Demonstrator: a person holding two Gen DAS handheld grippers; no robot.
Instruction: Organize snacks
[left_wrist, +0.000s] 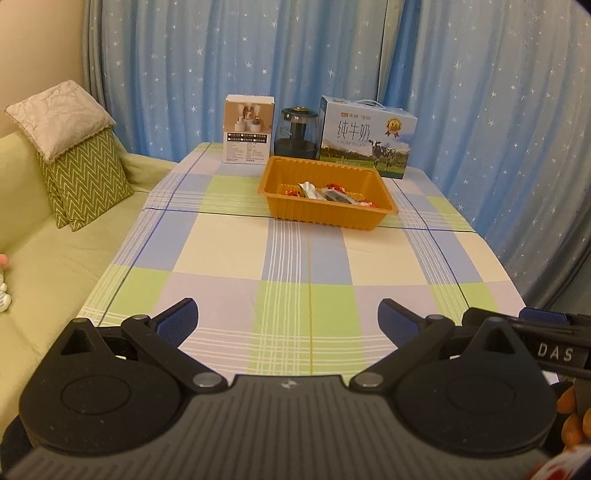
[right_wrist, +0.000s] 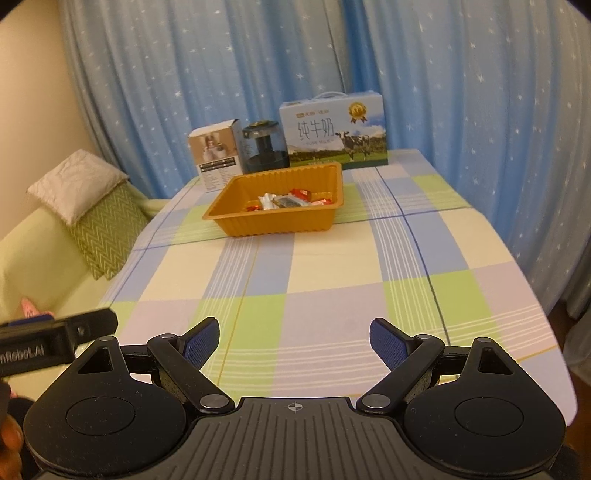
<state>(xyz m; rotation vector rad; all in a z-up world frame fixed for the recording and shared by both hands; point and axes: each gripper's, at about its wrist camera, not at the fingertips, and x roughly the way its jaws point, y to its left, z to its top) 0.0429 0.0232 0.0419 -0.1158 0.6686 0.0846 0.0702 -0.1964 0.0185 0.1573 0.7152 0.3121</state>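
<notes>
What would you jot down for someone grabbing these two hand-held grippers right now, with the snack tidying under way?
Left gripper: open, empty, over the near end of the table.
Right gripper: open, empty, beside it.
Orange tray: at the far end, in front of the milk box, glass kettle and white box.
Done: several wrapped snacks lie in the tray.
Left: no loose snacks show on the cloth; check outside these views.

checked tablecloth (left_wrist: 229, 236), milk carton box (left_wrist: 367, 138), dark glass jar (left_wrist: 295, 134), white box (left_wrist: 248, 129), starry blue curtains (left_wrist: 221, 66), cushions (left_wrist: 70, 147)
</notes>
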